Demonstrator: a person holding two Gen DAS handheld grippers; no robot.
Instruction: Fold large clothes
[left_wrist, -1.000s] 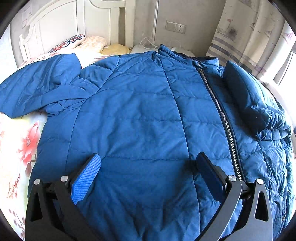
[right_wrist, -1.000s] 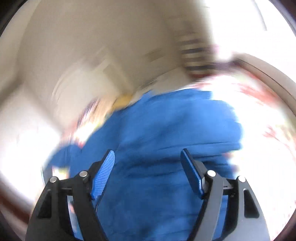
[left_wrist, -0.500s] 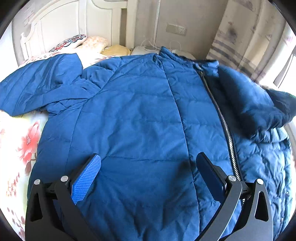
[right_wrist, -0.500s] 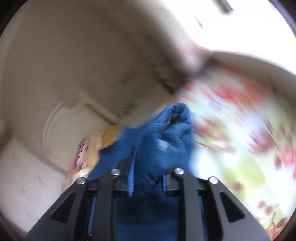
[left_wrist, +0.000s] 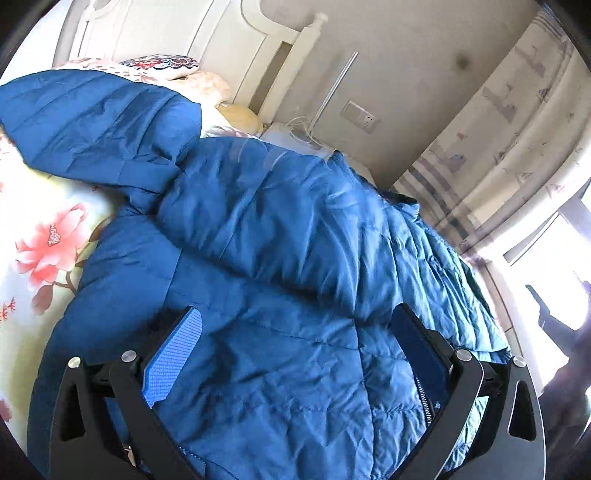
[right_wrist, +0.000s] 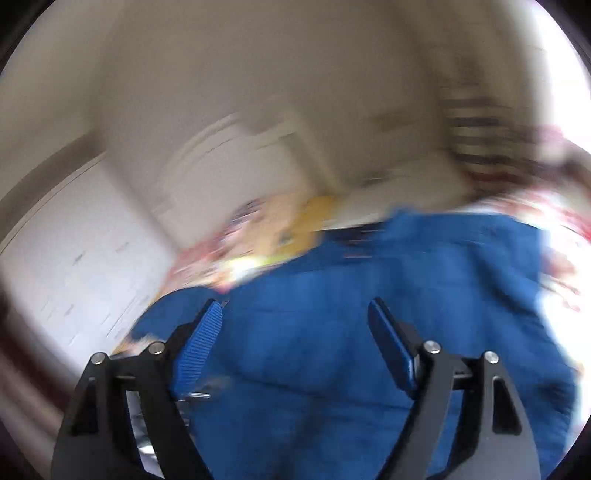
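A blue quilted puffer jacket (left_wrist: 280, 332) lies on the bed, front up. Its right sleeve (left_wrist: 295, 225) is folded across the chest. Its left sleeve (left_wrist: 92, 122) stretches out to the left over the bedsheet. My left gripper (left_wrist: 295, 339) is open and empty, low over the jacket's lower front. My right gripper (right_wrist: 295, 332) is open and empty above the jacket (right_wrist: 369, 350); that view is blurred by motion.
The flowered bedsheet (left_wrist: 44, 236) shows at the left. Pillows (left_wrist: 207, 88) and a white headboard (left_wrist: 236, 48) are at the far end. A curtain (left_wrist: 498, 122) and a bright window (left_wrist: 554, 266) are at the right. A wall socket (left_wrist: 360, 116) is behind the bed.
The right gripper had shut on the right sleeve, carried it across the chest, and now has let go and opened. The left gripper has shifted and turned, staying open.
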